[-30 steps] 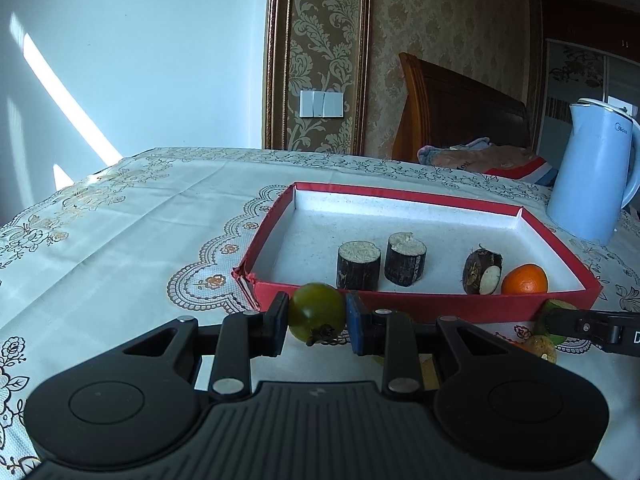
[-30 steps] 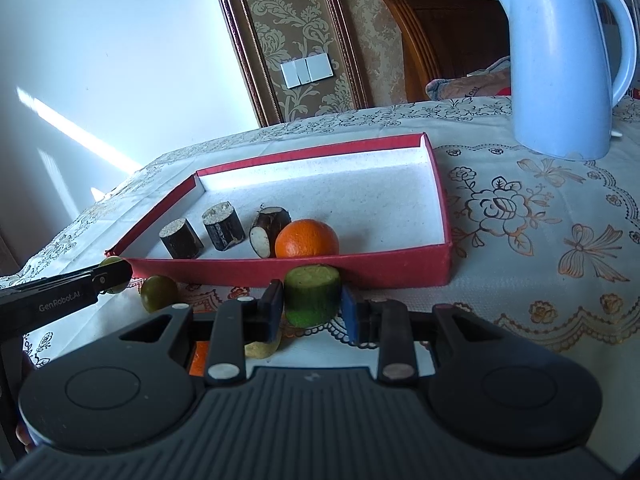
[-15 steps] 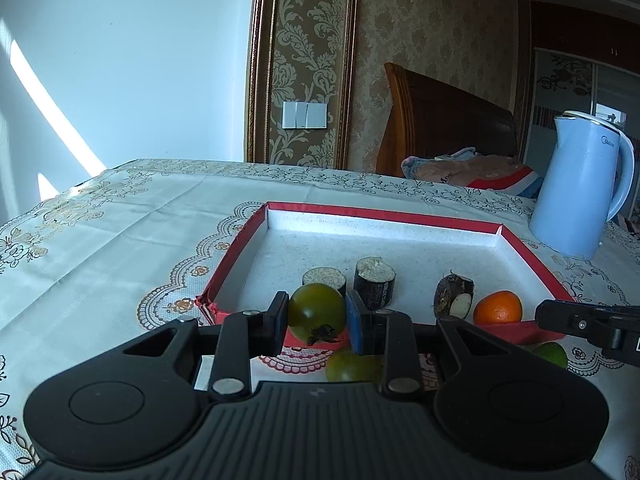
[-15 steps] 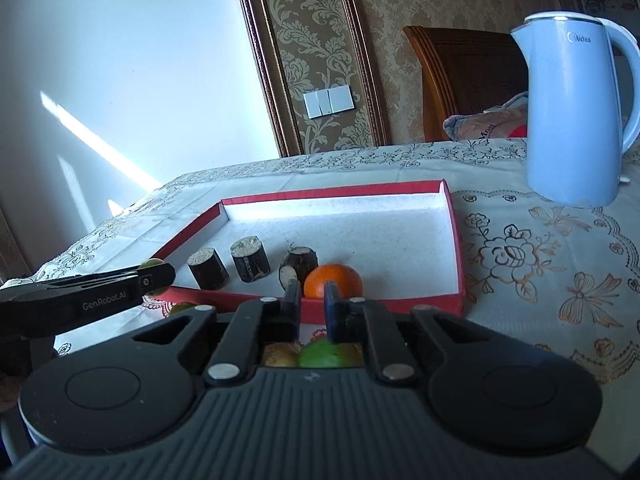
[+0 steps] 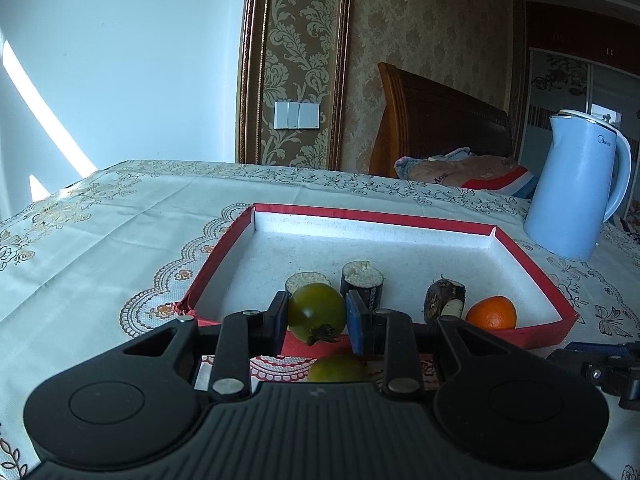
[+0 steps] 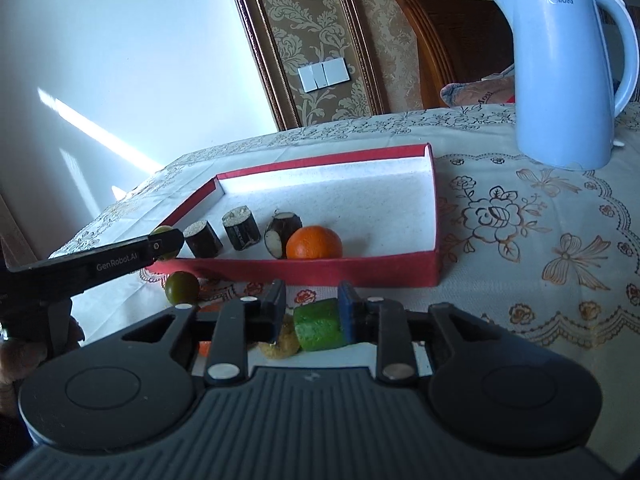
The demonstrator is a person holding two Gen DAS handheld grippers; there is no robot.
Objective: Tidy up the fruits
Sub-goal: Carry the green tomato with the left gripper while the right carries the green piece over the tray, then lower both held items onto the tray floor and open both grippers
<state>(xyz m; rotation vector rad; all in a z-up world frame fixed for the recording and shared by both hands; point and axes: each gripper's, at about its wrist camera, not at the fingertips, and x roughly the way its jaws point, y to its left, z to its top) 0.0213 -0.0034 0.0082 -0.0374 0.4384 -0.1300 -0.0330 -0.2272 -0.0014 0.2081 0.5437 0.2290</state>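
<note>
the left gripper, lettered "genrobot.ai", clenched a round green tomato; the right gripper's jaws, just opening, flanked a green cylindrical fruit chunk beside the pale blue "midea" kettle.

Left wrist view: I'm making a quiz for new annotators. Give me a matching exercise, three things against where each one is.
Things:
1. orange
2. blue kettle
3. stemmed green fruit

Places:
A. gripped by the left gripper
B. inside the red tray
C. on the tablecloth, outside the tray

Pairs: 1-B, 2-C, 3-A
</note>
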